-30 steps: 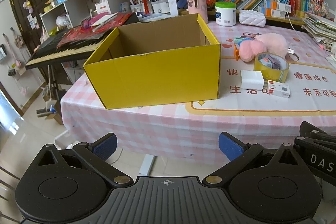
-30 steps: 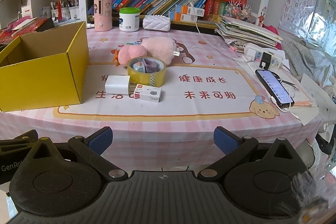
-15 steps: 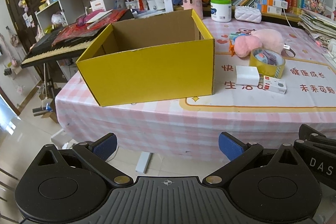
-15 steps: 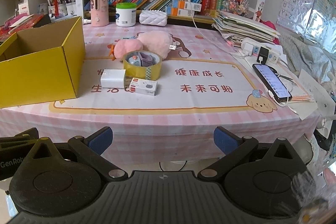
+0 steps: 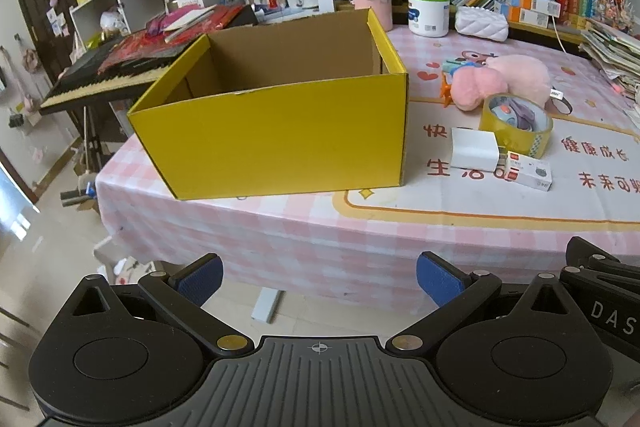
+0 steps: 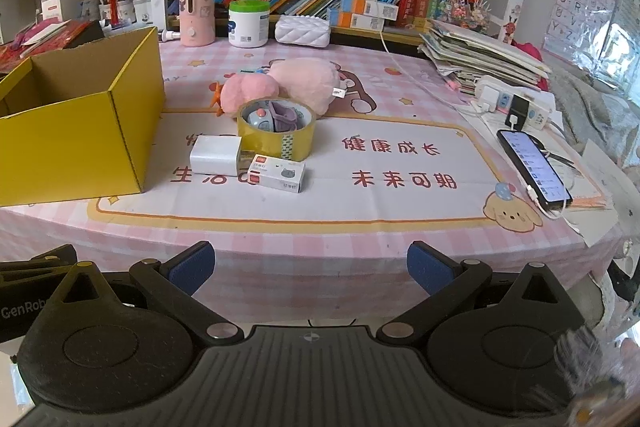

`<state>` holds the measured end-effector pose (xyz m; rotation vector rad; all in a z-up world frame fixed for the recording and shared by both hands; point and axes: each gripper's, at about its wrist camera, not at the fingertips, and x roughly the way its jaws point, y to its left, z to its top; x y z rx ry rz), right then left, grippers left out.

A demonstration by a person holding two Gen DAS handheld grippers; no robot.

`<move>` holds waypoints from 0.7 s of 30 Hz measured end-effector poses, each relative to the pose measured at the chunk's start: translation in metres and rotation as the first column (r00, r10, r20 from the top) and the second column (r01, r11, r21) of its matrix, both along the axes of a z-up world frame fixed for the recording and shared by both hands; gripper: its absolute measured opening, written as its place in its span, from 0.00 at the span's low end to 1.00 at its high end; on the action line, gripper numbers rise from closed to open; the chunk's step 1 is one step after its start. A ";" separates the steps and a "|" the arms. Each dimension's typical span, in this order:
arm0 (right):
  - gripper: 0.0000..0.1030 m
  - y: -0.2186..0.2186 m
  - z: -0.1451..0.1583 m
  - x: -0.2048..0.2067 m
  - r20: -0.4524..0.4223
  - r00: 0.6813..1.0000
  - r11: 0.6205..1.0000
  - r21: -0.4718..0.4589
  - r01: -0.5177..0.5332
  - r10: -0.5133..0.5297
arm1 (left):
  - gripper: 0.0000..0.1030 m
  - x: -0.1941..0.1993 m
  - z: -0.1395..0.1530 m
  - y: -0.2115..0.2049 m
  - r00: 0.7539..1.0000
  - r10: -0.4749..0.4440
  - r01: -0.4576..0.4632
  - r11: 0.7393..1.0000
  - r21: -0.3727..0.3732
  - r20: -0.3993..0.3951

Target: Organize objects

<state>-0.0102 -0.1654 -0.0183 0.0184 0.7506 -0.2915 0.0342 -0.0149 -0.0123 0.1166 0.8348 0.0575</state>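
An open, empty yellow cardboard box (image 5: pixel 280 131) stands at the table's left end; it also shows in the right wrist view (image 6: pixel 76 135). To its right lie a white block (image 6: pixel 216 157), a small white-and-red box (image 6: pixel 276 173), a yellow tape roll (image 6: pixel 276 131) with small items inside, and a pink plush toy (image 6: pixel 280 83). My left gripper (image 5: pixel 318 281) is open and empty, off the table's front edge before the box. My right gripper (image 6: pixel 310 269) is open and empty, off the front edge before the small items.
A phone (image 6: pixel 534 167) on a cable, a power strip (image 6: pixel 516 103) and a paper stack (image 6: pixel 480 55) sit at the right. A pink dispenser (image 6: pixel 195 11), white jar (image 6: pixel 248 23) and white pouch (image 6: pixel 304 31) stand at the back. A keyboard (image 5: pixel 104 75) is left of the table.
Both grippers have drawn back from the table a little and then edged nearer again, staying open. Nothing on the table has moved.
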 end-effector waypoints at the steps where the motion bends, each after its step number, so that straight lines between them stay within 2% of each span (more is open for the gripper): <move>1: 1.00 -0.003 0.000 0.002 -0.003 1.000 1.000 0.004 -0.004 0.004 | 1.00 0.002 -0.001 -0.002 1.000 0.003 -0.003 1.000 -0.003 -0.003; 13: 1.00 -0.033 -0.007 0.040 -0.029 0.993 0.993 0.029 -0.112 0.113 | 1.00 0.029 -0.010 -0.021 0.995 0.083 -0.086 0.995 -0.053 -0.061; 18: 1.00 -0.049 -0.010 0.059 -0.011 0.975 0.975 0.028 -0.222 0.222 | 1.00 0.038 -0.011 -0.023 0.985 0.158 -0.165 0.978 -0.127 -0.062; 21: 0.99 -0.058 -0.012 0.069 0.014 0.960 0.961 -0.007 -0.278 0.278 | 1.00 0.042 -0.011 -0.028 0.984 0.162 -0.171 0.972 -0.159 -0.067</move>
